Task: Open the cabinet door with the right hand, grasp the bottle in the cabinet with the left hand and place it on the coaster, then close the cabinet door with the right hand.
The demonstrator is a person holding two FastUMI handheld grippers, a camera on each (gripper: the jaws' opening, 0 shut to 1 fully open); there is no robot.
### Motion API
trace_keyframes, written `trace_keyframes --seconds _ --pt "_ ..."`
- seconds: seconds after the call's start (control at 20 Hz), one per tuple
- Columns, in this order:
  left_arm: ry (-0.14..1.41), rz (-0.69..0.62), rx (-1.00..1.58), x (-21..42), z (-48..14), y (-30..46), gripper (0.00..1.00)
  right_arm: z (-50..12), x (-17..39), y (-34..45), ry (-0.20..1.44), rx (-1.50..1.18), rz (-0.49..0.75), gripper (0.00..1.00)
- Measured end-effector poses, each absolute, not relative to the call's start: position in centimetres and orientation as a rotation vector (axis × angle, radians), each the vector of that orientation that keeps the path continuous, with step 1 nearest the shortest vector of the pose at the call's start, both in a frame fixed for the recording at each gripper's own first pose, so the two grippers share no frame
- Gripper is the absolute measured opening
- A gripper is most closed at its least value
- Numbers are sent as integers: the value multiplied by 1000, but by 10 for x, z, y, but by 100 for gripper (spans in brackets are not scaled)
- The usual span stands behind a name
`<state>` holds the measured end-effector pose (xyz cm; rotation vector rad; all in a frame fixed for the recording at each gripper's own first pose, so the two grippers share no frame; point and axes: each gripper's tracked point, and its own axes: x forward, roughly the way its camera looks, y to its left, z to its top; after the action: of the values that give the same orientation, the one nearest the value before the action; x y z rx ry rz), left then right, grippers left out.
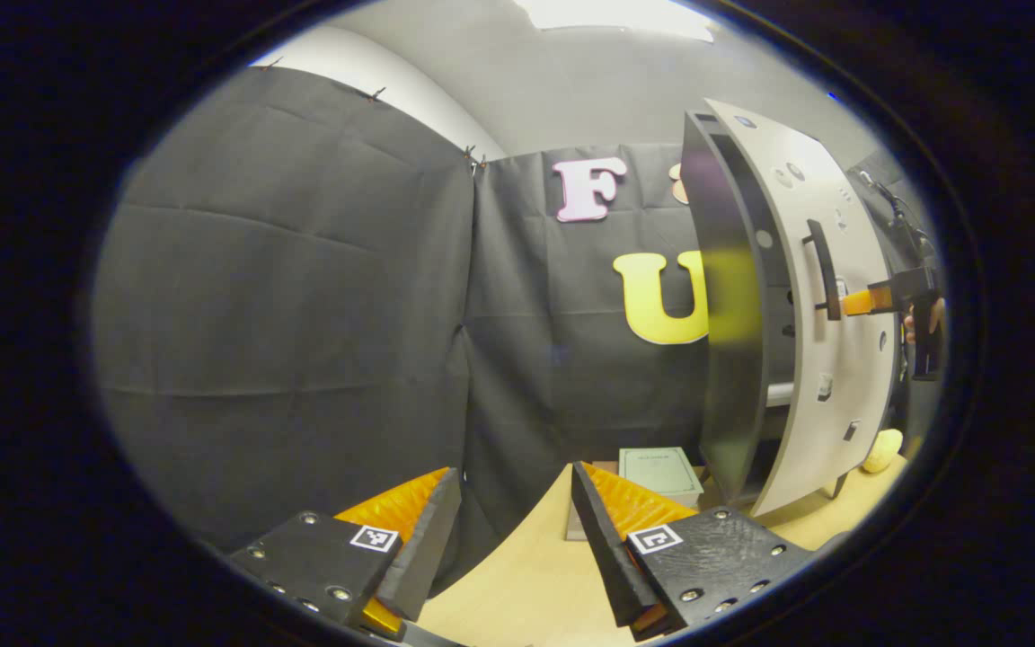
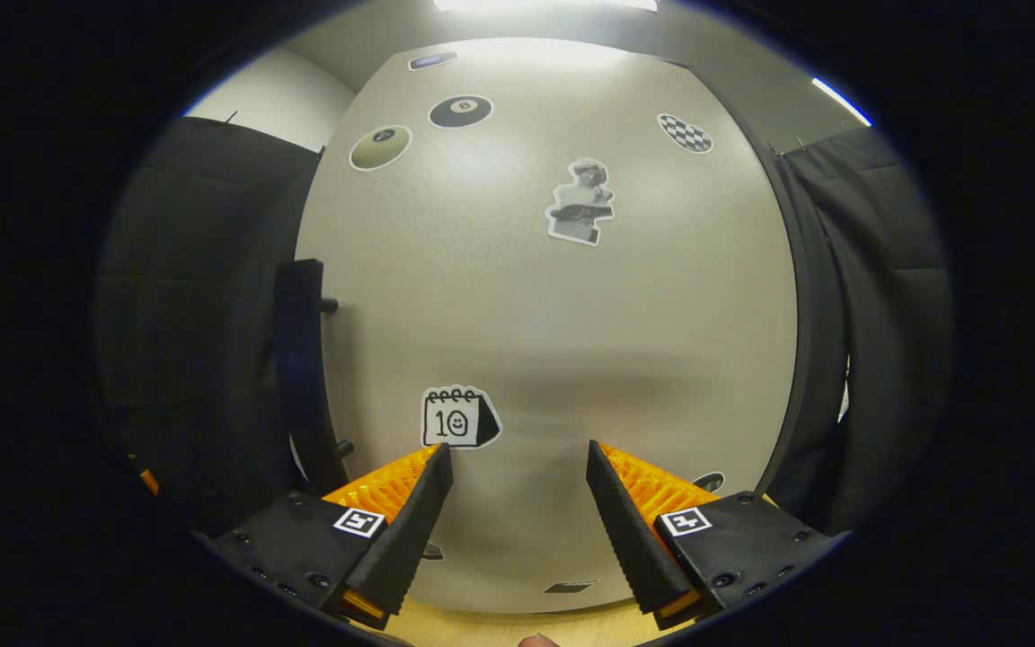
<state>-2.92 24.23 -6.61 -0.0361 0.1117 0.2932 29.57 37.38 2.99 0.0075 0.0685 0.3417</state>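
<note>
Left gripper view: beyond our right finger (image 1: 612,530) a book (image 1: 659,474) lies on the bench (image 1: 517,575). Right of the book stands the cabinet (image 1: 733,314), its door (image 1: 827,296) ajar. The handle (image 1: 824,269) sits on the door's outer face, with the right gripper (image 1: 868,301) touching it from the right.

Right gripper view: the door (image 2: 553,314) stands directly ahead of our fingers (image 2: 414,503), the handle (image 2: 302,368) to their upper left, at the door's left edge.
</note>
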Motion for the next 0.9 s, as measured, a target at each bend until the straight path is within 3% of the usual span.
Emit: trace_keyframes --seconds 0.1,0.4,0.55,0.9 --pt "100 276 -37 -31 -57 226 75 39 280 363 52 1 352 92" --pt "70 228 -31 -25 -31 157 75 54 213 308 6 -56 382 97" --pt "54 182 -25 -27 -14 125 75 53 183 271 -8 -74 368 94" --pt "13 71 -7 -38 22 28 77 37 127 165 -1 -65 282 97"
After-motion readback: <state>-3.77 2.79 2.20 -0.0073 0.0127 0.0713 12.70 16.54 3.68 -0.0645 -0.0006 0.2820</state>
